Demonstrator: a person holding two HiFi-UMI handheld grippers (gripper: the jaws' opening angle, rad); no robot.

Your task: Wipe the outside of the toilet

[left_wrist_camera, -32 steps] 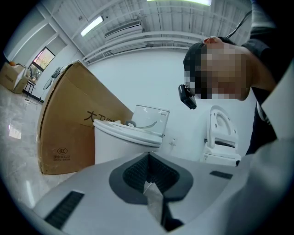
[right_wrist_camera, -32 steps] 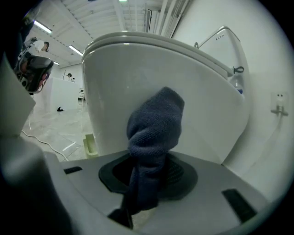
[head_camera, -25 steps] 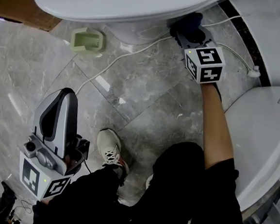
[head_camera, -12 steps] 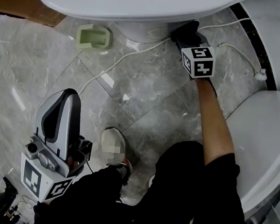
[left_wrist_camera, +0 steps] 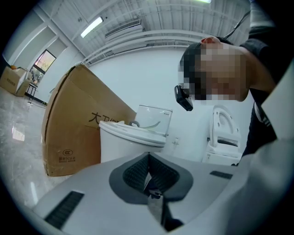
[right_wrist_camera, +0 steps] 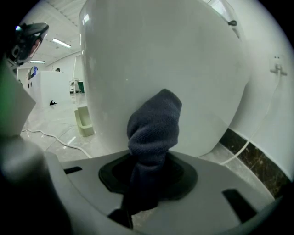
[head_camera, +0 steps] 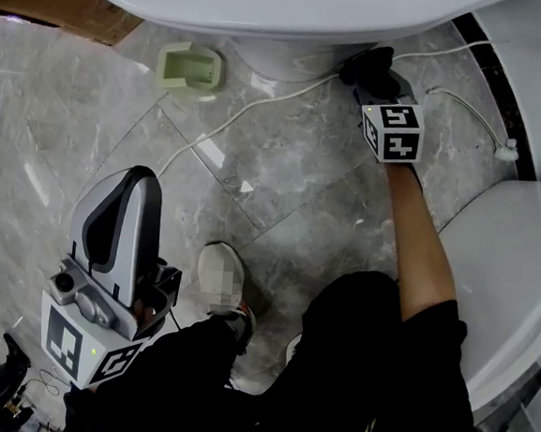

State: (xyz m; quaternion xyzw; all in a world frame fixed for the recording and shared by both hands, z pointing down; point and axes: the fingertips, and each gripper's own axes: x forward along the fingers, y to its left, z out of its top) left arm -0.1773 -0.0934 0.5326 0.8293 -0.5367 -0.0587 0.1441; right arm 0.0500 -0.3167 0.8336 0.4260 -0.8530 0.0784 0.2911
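Dark cloth [right_wrist_camera: 154, 131] clamped in your right gripper [right_wrist_camera: 148, 183] has slid slightly along the toilet [right_wrist_camera: 161, 59] base, so wiping continues; your left gripper [left_wrist_camera: 148, 176] idles closed and empty.

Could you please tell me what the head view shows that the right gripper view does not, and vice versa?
Only the head view: the left gripper held low beside the person's shoe, and a second toilet at right. Only the right gripper view: the right gripper shut on a dark blue cloth, its bunched end toward the bowl's side. Both: the toilet, the green holder and the white cable.
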